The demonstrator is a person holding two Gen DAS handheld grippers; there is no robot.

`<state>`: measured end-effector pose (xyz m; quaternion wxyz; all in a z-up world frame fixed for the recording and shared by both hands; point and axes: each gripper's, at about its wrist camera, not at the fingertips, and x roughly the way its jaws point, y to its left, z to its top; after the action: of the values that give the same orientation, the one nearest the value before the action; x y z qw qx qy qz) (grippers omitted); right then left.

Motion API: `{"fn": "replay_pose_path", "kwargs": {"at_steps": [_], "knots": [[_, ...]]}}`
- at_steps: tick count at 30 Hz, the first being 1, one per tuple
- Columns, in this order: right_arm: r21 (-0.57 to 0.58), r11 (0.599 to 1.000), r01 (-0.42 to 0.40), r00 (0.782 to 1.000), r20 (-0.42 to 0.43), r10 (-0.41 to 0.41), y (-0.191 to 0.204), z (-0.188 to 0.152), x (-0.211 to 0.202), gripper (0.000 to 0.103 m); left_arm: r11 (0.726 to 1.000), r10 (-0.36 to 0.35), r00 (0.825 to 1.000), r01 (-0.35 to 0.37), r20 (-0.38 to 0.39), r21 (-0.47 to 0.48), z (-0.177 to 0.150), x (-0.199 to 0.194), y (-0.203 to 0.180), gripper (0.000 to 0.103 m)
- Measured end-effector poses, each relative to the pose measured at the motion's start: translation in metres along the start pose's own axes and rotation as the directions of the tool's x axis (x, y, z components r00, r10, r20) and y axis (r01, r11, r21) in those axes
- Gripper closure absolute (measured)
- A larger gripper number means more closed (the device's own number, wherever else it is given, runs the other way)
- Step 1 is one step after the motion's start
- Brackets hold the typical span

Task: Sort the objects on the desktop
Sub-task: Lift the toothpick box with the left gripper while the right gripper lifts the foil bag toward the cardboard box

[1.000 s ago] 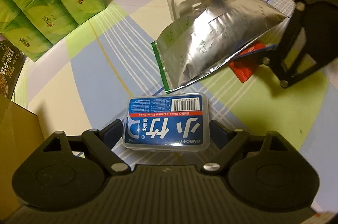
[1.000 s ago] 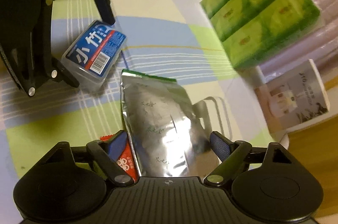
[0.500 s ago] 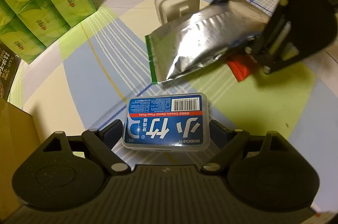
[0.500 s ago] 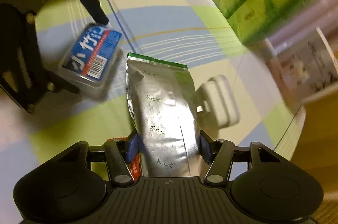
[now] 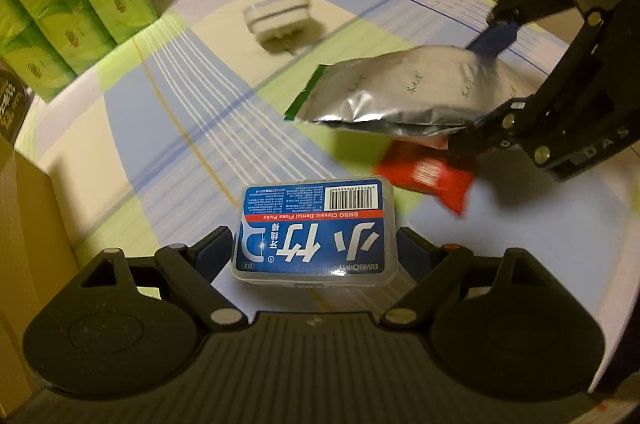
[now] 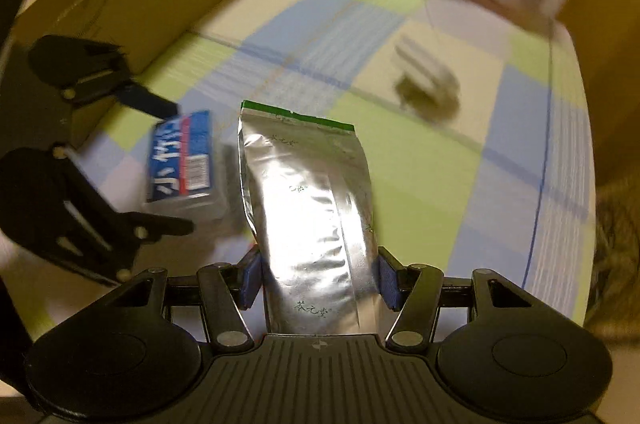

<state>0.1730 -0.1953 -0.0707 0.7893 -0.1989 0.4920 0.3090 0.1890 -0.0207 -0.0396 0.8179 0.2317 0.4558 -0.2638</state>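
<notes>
With both loads lifted off the checked tablecloth [image 5: 168, 128]: left gripper [image 5: 316, 244] clamped across floss box [image 5: 316, 236], long axis crosswise between pads; right gripper [image 6: 320, 280] pinching foil pouch [image 6: 308, 208], long axis pointing straight ahead. Cardboard box [image 6: 136, 4] nearer left. White charger [image 5: 278, 14], red sachet [image 5: 428, 176] lying below, clear of both.

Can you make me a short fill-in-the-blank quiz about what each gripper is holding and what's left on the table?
1. The left gripper holds a clear box of dental floss picks with a ____ label.
2. The right gripper grips a ____ foil pouch.
3. The pouch's far end carries a ____ strip.
4. Below the pouch, a ____ packet lies on the tablecloth.

Missing words: blue; silver; green; red
</notes>
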Motion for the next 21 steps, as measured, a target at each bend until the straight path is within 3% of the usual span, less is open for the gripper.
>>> {"fn": "replay_pose_path", "kwargs": {"at_steps": [9, 13, 17, 21], "knots": [[0.145, 0.989, 0.037, 0.999, 0.026, -0.041, 0.031, -0.051, -0.022, 0.044, 0.997, -0.01, 1.0, 0.011, 0.01, -0.079, -0.046, -0.017, -0.011, 0.017], [0.145, 0.989, 0.022, 0.999, 0.042, -0.028, 0.036, -0.06, -0.025, 0.024, 0.998, -0.018, 0.999, 0.02, 0.032, -0.067, -0.052, -0.022, -0.021, 0.013], [0.086, 0.996, 0.027, 0.998, 0.058, -0.032, 0.04, -0.065, -0.028, 0.018, 0.999, -0.01, 0.999, 0.011, 0.039, -0.042, -0.058, -0.022, -0.023, 0.012], [0.121, 0.992, 0.033, 0.995, 0.086, -0.043, 0.039, -0.068, -0.03, 0.01, 0.995, -0.019, 0.999, 0.024, 0.048, -0.101, -0.061, -0.024, -0.013, 0.011]]}}
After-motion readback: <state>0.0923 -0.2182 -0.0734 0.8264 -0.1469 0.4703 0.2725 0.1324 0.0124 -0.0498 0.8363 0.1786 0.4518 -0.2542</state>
